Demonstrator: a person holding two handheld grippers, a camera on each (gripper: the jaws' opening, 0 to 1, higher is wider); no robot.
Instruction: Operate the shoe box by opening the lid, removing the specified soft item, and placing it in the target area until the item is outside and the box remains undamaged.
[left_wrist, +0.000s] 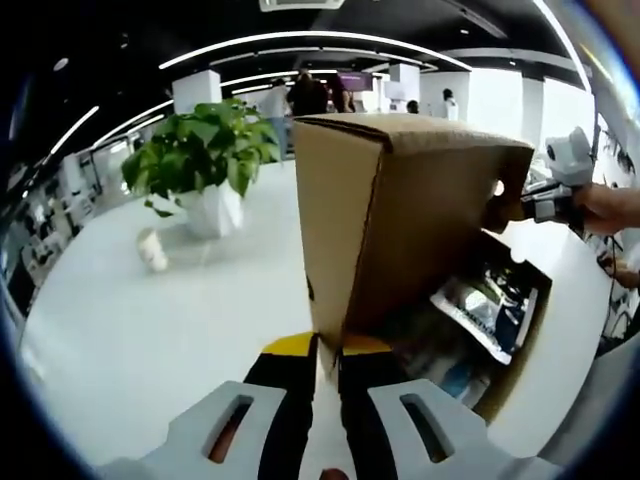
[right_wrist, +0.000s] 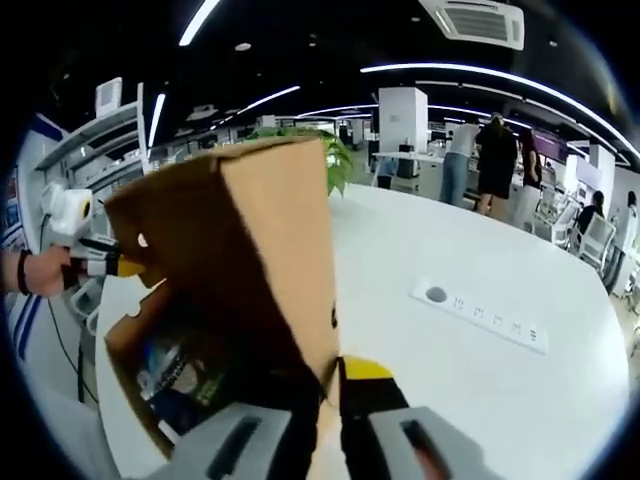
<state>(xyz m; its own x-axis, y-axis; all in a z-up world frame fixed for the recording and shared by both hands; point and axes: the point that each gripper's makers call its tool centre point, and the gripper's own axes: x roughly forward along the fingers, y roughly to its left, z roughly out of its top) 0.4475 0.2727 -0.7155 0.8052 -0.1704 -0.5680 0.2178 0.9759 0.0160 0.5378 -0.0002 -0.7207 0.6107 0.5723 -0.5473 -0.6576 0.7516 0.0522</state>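
Your left claw (left_wrist: 322, 352) is pinched nearly closed on the lower corner edge of the raised brown cardboard lid (left_wrist: 400, 215), its yellow-tipped jaws on either side of the card. In the right gripper view, your right claw (right_wrist: 330, 385) grips the opposite corner of that same lid (right_wrist: 235, 250) the same way, jaws close together with the card between them. Each claw also shows at the far side of the other's view, held in a hand (right_wrist: 45, 268).

The lid stands lifted, tilted up over the open shoe box (left_wrist: 525, 345), which rests on the white table (left_wrist: 150, 330). Inside the box lies a jumble of soft-looking packets (left_wrist: 485, 305) in dark, blue and silvery wrapping; you cannot tell from here which one is the item to take out. It all sits within the box walls.

Beyond the box on the table stand a potted green plant (left_wrist: 205, 150) in a white pot and a small pale cup (left_wrist: 152, 250) beside it. A white power strip (right_wrist: 480, 315) is set into the tabletop.
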